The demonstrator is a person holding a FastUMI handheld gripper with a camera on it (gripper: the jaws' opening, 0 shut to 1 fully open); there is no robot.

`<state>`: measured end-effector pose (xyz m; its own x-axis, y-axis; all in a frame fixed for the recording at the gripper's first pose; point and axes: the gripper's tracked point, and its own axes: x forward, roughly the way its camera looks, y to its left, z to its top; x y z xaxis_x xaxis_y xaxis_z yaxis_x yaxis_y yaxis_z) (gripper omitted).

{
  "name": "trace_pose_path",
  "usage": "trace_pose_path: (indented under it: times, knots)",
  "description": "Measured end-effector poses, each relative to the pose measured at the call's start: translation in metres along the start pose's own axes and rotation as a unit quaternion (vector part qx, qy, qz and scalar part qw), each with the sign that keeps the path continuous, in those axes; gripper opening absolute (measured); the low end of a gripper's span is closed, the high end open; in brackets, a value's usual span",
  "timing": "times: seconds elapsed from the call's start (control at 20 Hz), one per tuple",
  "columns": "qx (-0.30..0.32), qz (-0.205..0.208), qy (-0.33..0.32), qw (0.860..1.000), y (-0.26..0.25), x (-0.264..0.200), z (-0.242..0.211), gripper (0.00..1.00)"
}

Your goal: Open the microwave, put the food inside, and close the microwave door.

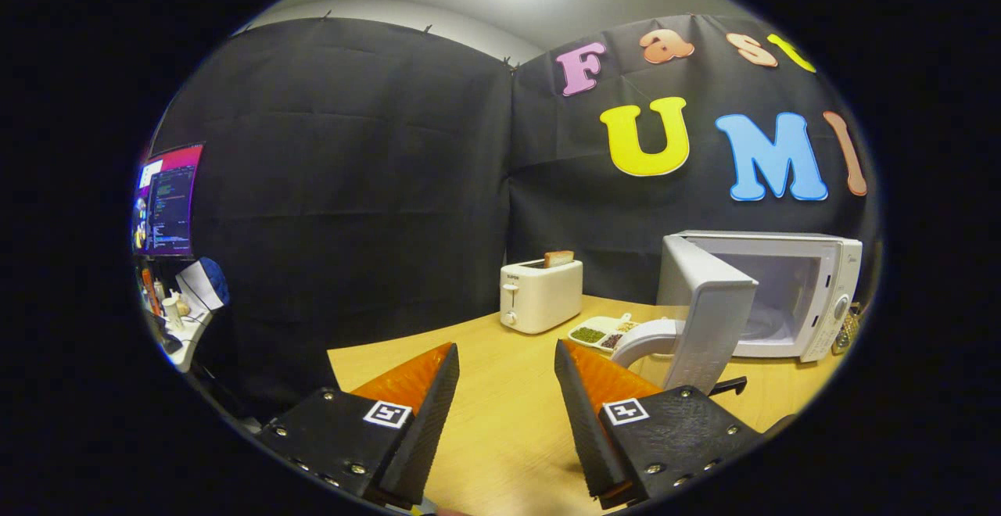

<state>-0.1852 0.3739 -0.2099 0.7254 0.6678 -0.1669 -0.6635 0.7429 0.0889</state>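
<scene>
- The microwave (770, 293) stands on the wooden table (500, 414), against the black cloth wall, and serves here as the landmark for everything else.
- Its door (708, 309) is already swung open, hinged on the side nearer the toaster, with its edge pointing out toward the gripper; the cavity behind it looks empty.
- The food, as I judge it, is the white divided dish (600, 333) with green and dark fillings, lying flat on the table just beside the open door, between the microwave and the toaster (541, 294).
- A rounded white thing (645, 342) sits right at the foot of the door; I cannot tell what it is.
- The gripper (507, 391) hovers over the near part of the table, its fingers spread wide with nothing between them.
- The relation that matters: the dish lies ahead of the fingers and off toward the microwave side, beyond the tips, well apart from them.
- Its long axis seems to run slantwise toward the door, so the tongs would likely need to turn toward the microwave to take a rim.
- The opening step looks done; loading and closing remain.
</scene>
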Motion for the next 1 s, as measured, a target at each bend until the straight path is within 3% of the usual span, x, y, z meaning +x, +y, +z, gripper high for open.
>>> trace_pose_path:
  times: [0.05, 0.1, 0.15, 0.2, 0.3, 0.35, 0.75, 1.0]
  knots:
    - [-0.01, -0.018, 0.004, 1.0, -0.006, 0.007, -0.005, 0.73]
    - [-0.022, -0.056, 0.007, 0.998, -0.02, 0.008, -0.008, 0.54]
    - [-0.022, -0.063, 0.014, 0.998, -0.026, 0.012, -0.013, 0.34]
    - [-0.014, -0.066, 0.023, 0.997, -0.03, 0.015, -0.02, 0.24]
    - [0.004, -0.081, 0.041, 0.996, -0.045, 0.008, -0.034, 0.17]
    - [0.017, -0.084, 0.052, 0.995, -0.051, 0.015, -0.042, 0.01]
    - [-0.025, -0.195, 0.034, 0.98, -0.17, -0.025, -0.026, 0.02]
    - [-0.039, -0.278, 0.022, 0.959, -0.26, -0.044, -0.001, 0.02]
